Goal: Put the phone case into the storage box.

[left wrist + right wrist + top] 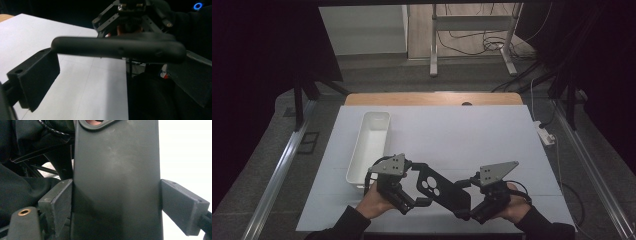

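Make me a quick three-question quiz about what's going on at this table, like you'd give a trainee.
1. What black thing is held up between the two grippers?
2. True or false: the white tray has something in it.
3. Which gripper clamps the case across its width: A left, B right?

Key:
1. A phone case with camera holes.
2. False; it looks empty.
3. B: the right gripper has a jaw on each long edge. The left gripper is at the case's other end; its grip is unclear.

Black left tongs and right tongs, each topped by a grey three-cornered plate with small holes; black cables trail; dark sleeves.
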Tool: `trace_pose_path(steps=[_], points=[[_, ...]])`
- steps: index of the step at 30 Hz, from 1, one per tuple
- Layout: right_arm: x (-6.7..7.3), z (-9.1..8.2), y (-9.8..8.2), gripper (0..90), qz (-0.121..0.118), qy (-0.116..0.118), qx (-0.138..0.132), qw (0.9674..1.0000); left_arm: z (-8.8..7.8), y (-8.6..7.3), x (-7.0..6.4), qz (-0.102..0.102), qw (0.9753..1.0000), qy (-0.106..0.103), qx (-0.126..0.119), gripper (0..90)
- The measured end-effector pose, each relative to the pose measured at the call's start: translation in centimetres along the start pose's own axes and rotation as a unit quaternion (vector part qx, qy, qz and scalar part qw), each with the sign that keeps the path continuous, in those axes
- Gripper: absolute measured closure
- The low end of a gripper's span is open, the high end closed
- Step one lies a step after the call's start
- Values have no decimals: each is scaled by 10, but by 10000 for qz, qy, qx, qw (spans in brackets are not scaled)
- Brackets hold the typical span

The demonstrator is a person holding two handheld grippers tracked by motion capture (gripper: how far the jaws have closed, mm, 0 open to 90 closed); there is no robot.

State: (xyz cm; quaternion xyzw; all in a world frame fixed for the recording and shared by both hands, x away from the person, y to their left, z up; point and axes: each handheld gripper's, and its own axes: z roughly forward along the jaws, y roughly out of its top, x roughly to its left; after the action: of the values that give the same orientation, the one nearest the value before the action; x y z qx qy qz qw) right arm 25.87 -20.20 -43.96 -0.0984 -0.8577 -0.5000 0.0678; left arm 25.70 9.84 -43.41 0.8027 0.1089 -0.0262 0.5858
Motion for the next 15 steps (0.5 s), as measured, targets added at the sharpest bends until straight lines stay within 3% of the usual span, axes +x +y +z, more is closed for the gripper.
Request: trace_pose_path(steps=[5, 15], points=[[1, 3, 1, 143, -24, 70, 4, 10000, 1, 0, 0, -8, 9997, -226, -80, 2], [2, 4, 1, 141, -134, 178, -31, 9997, 0, -1, 1, -7, 9990, -417, -179, 67]])
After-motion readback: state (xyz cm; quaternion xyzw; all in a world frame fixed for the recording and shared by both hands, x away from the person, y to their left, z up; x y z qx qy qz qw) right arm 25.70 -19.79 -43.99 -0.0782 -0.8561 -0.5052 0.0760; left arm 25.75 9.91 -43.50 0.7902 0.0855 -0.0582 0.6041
